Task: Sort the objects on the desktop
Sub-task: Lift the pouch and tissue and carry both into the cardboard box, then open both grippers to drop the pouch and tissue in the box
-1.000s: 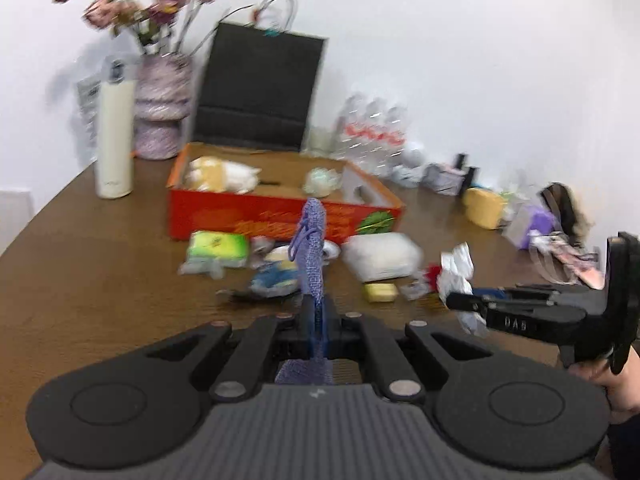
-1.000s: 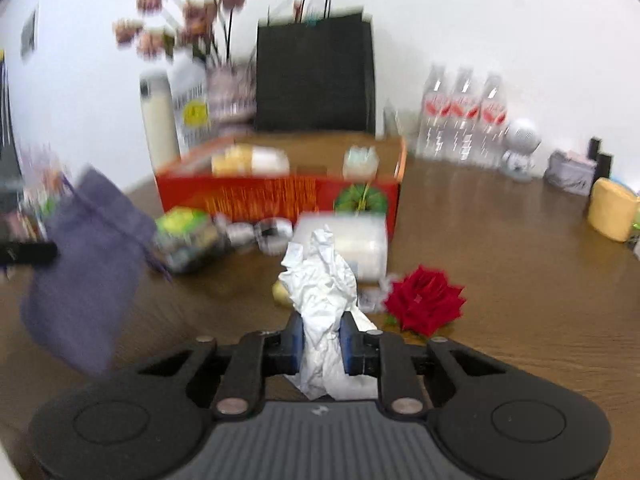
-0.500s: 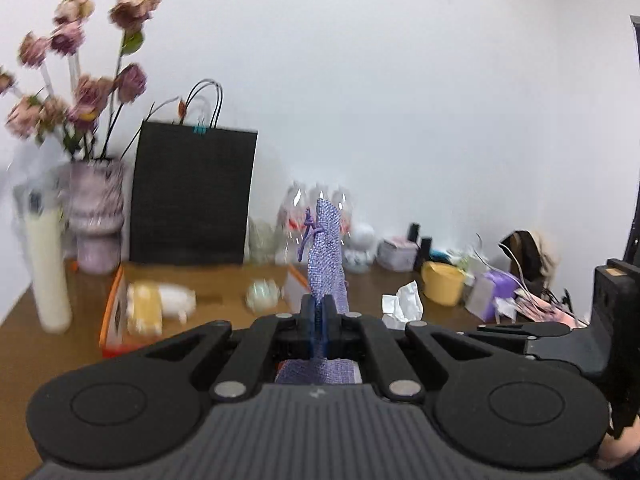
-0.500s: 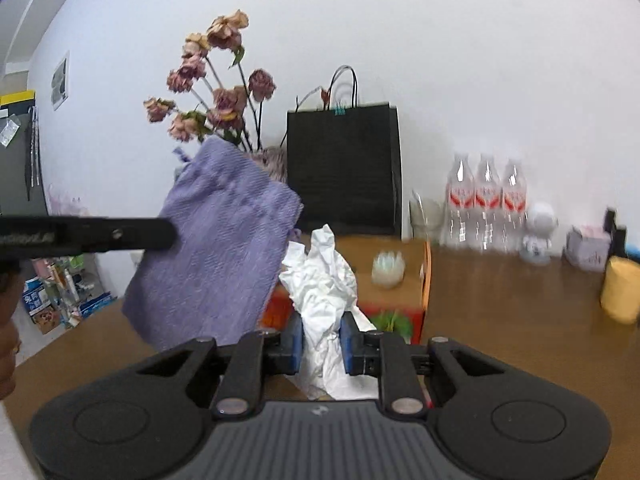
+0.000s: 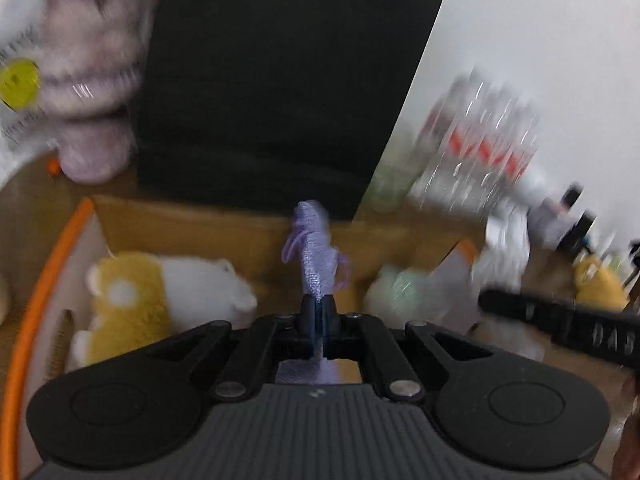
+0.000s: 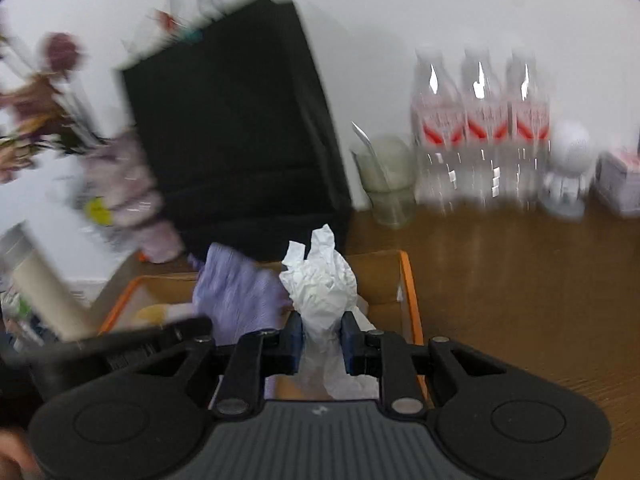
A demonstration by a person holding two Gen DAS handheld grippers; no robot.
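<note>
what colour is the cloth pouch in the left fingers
Light purple, a woven lavender pouch; it shows best in the right wrist view.

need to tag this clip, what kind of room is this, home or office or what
Probably a home or small office room, a cluttered brown wooden table against a plain white wall. Clues: three water bottles lined along the wall, a black paper bag, and a vase of dried flowers beside it.

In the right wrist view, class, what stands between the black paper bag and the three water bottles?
A clear glass cup stands on the table between the black paper bag and the water bottles, shown in the right wrist view.
</note>
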